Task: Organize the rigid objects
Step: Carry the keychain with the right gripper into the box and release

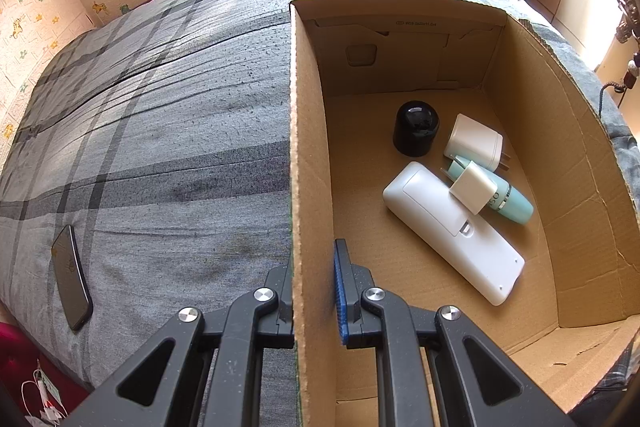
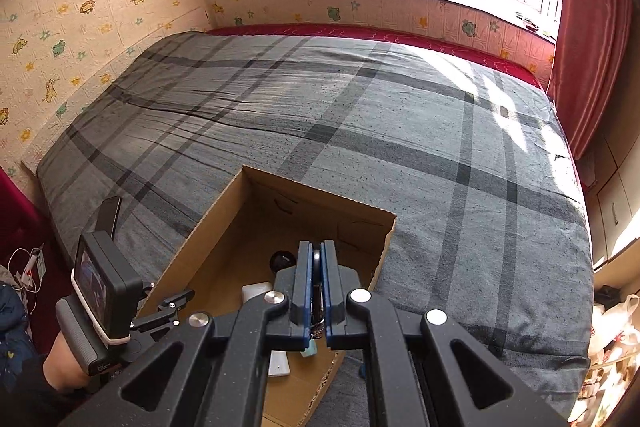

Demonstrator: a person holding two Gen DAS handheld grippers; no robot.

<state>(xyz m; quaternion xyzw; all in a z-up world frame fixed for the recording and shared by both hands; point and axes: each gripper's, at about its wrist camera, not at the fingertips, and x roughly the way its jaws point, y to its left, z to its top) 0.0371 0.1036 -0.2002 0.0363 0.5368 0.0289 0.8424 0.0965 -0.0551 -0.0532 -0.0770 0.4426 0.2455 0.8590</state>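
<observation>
Cardboard box (image 1: 580, 187) on the grey plaid bed (image 1: 160, 107), both grippers at it.
Left gripper (image 1: 314, 291) straddles the box's left wall, one finger outside, blue-padded finger (image 1: 341, 291) inside; wall sits between the fingers, but a firm clamp cannot be confirmed; right gripper (image 2: 317, 291) hangs above the box interior, blue pads clenched on a thin dark item (image 2: 317, 259), identity unclear; in the box: black dome (image 1: 416, 127), white charger (image 1: 474, 141), white remote (image 1: 452, 231) lying flat, teal tube (image 1: 508, 197) beside it, small white plug (image 1: 472, 191) resting across the tube and touching the remote; phone (image 1: 71, 277) lies on the bed, well apart from the box, to its left.
</observation>
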